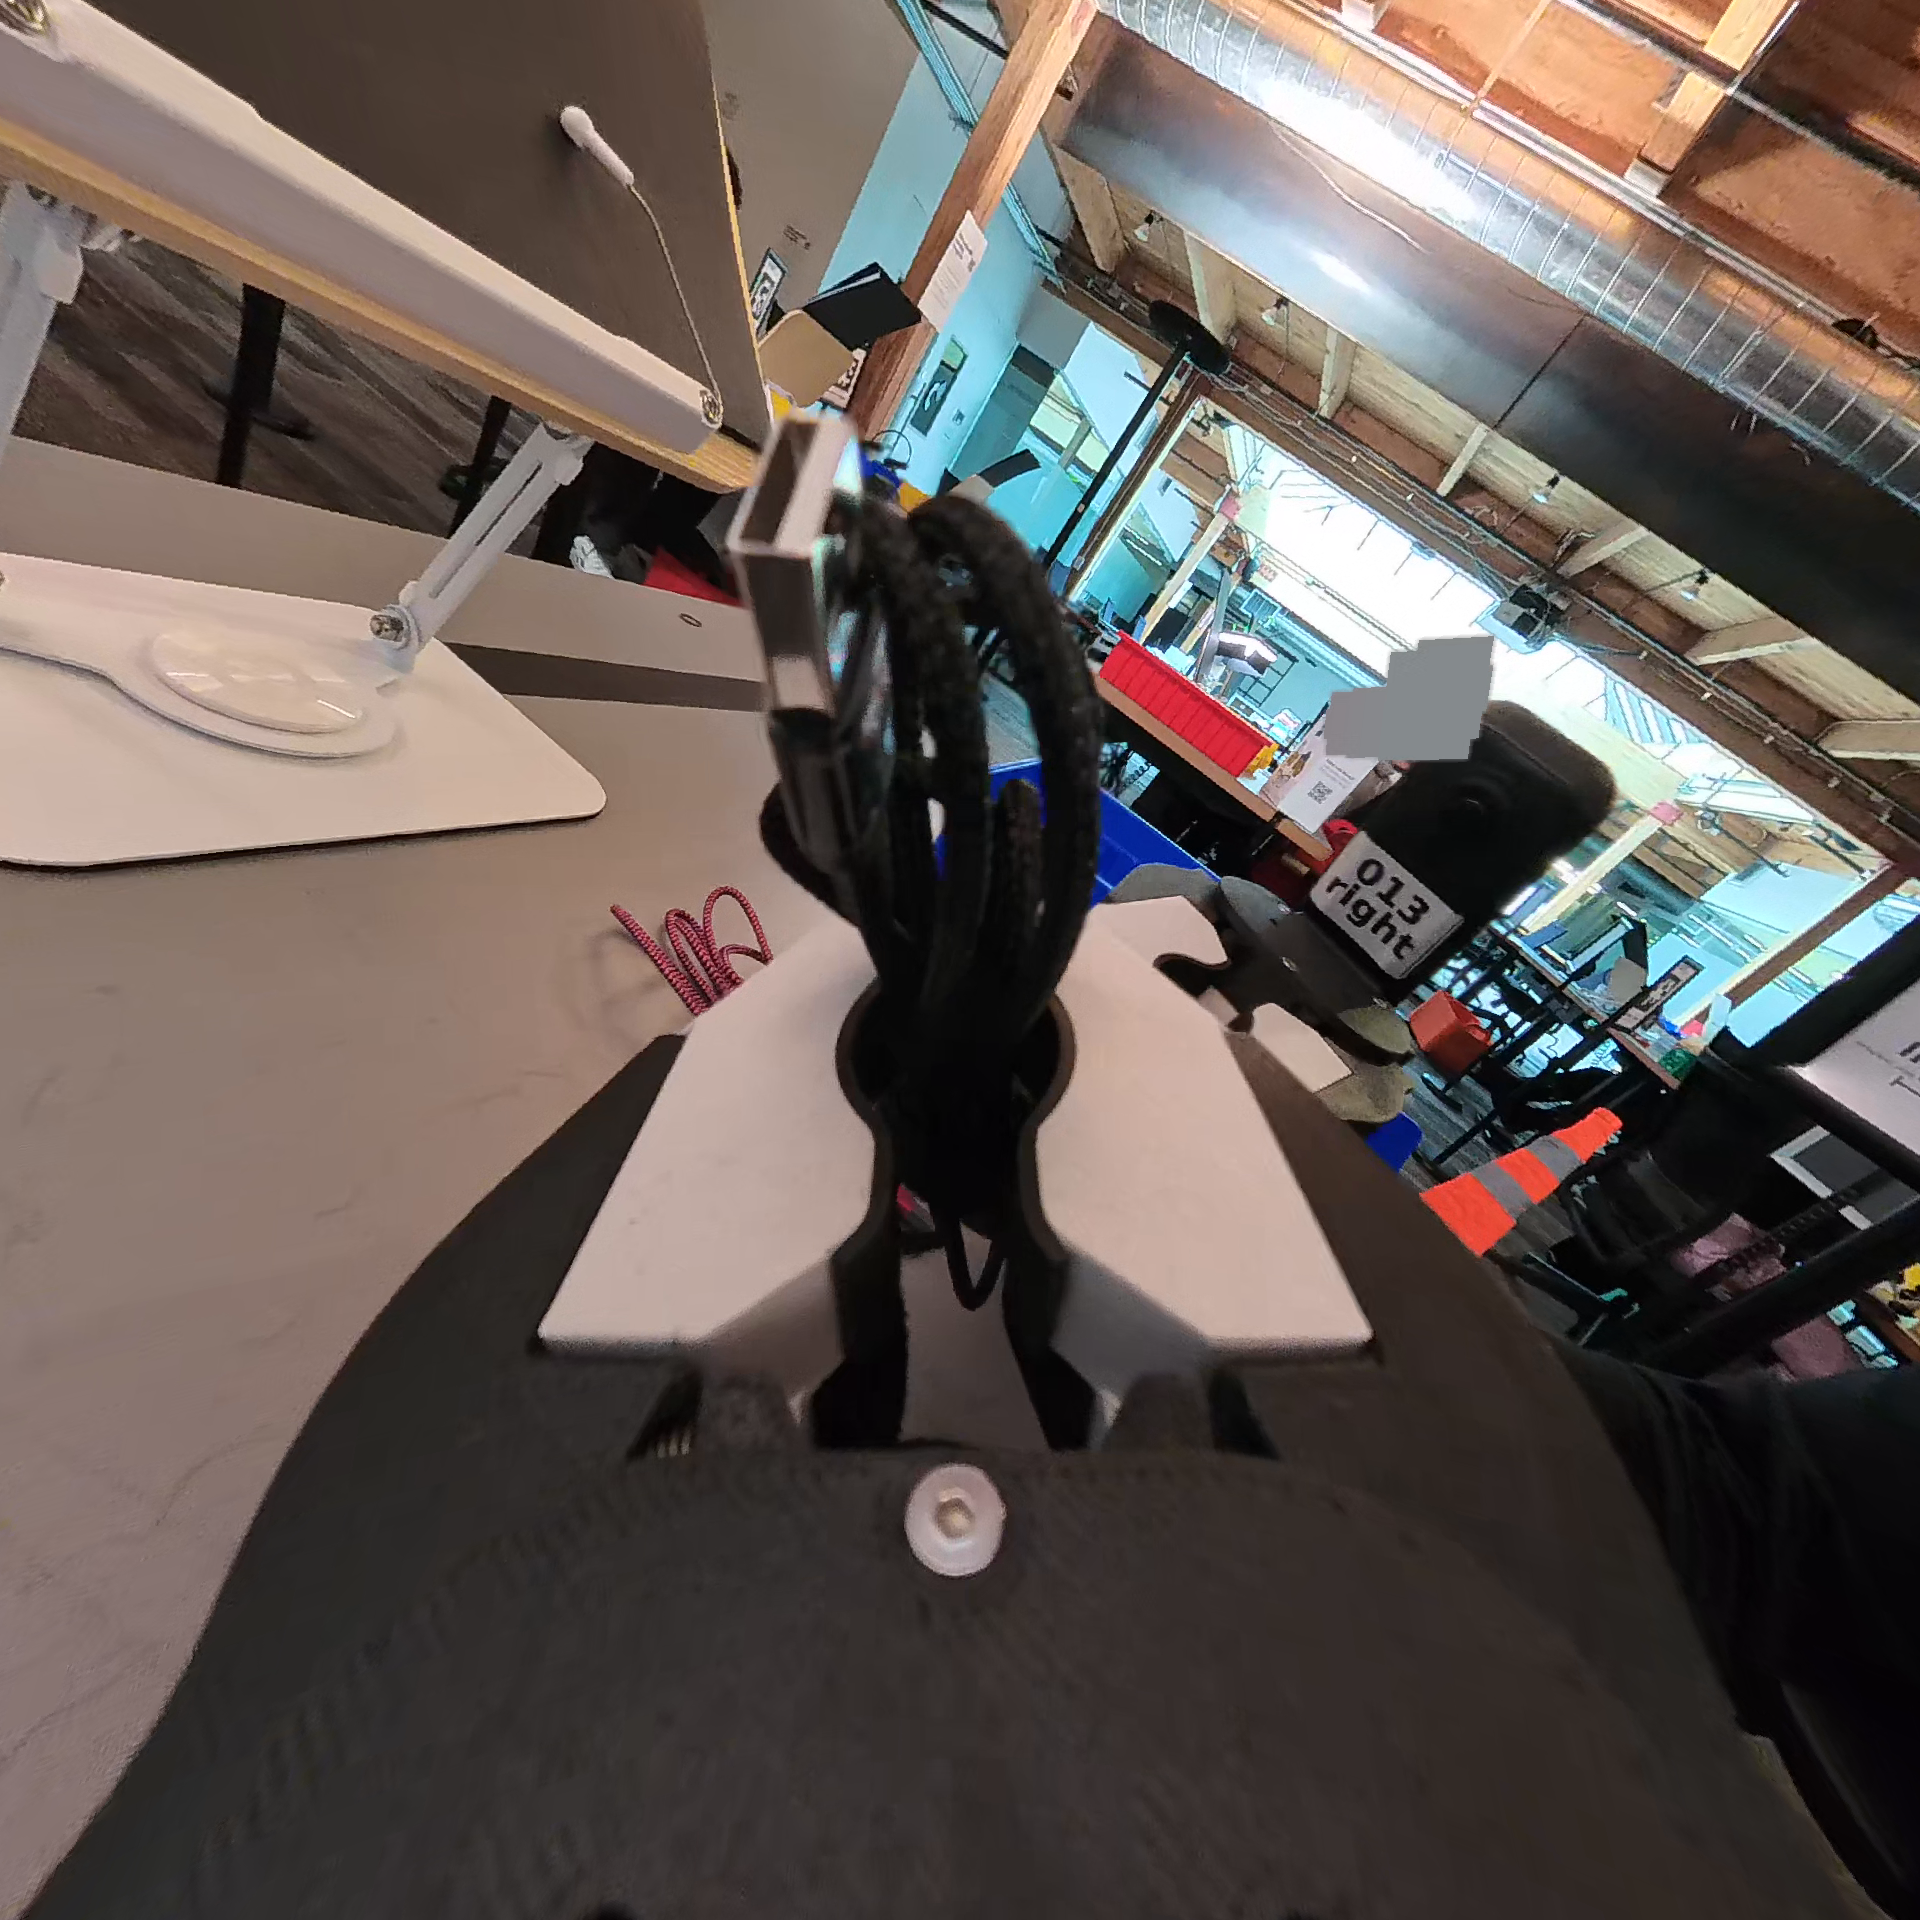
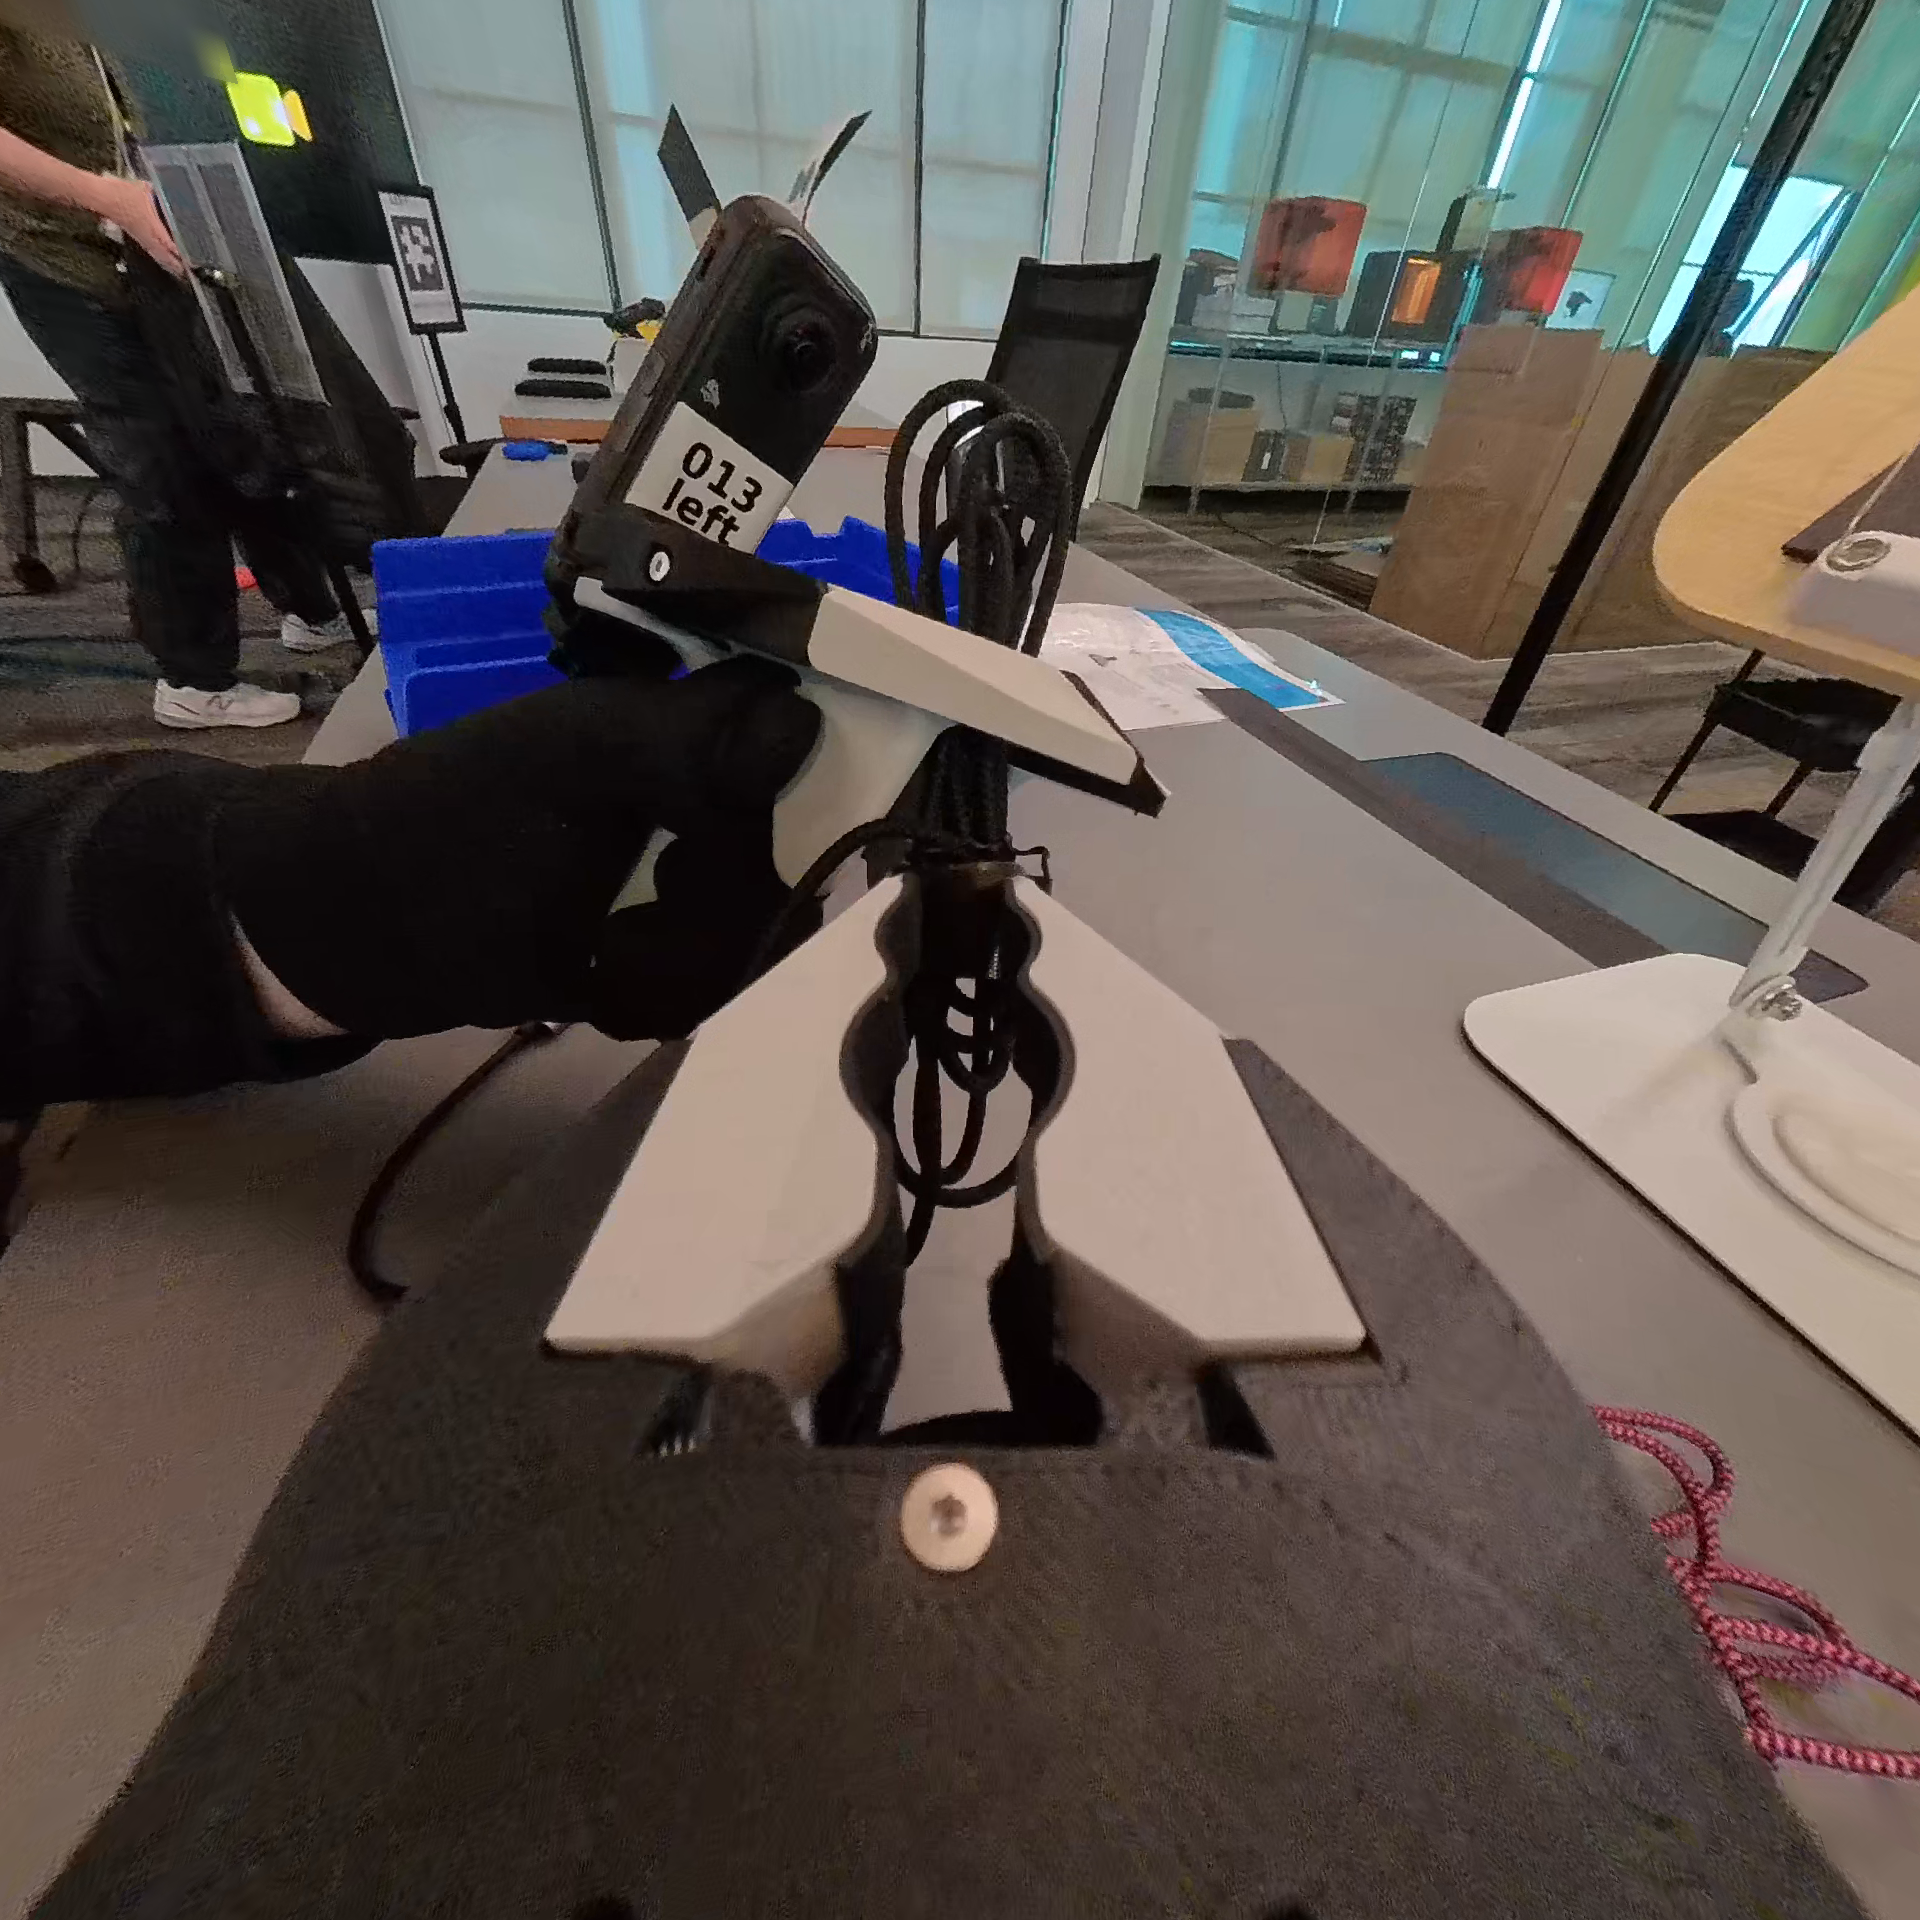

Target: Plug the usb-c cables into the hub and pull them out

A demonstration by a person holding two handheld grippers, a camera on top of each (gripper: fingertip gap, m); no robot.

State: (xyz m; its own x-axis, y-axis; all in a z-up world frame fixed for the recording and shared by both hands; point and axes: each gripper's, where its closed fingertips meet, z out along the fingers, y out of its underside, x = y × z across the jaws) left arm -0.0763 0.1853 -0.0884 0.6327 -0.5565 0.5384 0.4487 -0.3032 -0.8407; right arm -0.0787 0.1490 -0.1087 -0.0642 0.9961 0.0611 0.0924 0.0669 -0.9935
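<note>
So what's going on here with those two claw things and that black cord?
A person in black gloves holds a hand-held claw in each hand, above a grey table. Both the left claw and the right claw are clamped on one bundle of black braided cable, coiled and tied together. A silver plug sticks out of the bundle's top. A pink-and-black cable lies loose on the table beside a white stand. No hub shows, so nothing is plugged in yet.

A coiled black braided cable bundle [image 1: 966, 790] stands upright, its metal plug [image 1: 790, 582] pointing up.
</note>
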